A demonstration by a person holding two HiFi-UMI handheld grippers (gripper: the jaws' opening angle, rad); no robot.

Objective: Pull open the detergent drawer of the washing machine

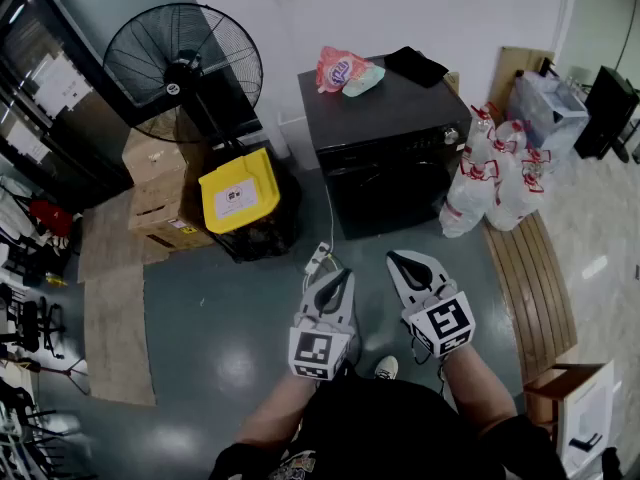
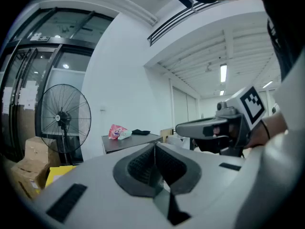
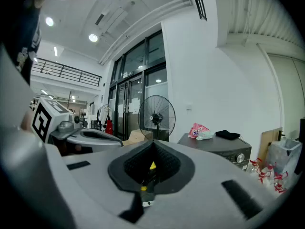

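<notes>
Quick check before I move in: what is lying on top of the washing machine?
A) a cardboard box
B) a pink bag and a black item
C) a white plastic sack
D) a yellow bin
B: the head view shows a pink bag and a black item lying on the top of the washing machine, while the yellow bin sits off to its side, below the fan.

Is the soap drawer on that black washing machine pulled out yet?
In, it seems: the washing machine front looks flush, nothing juts out, and the left gripper and right gripper are both short of it.
</notes>
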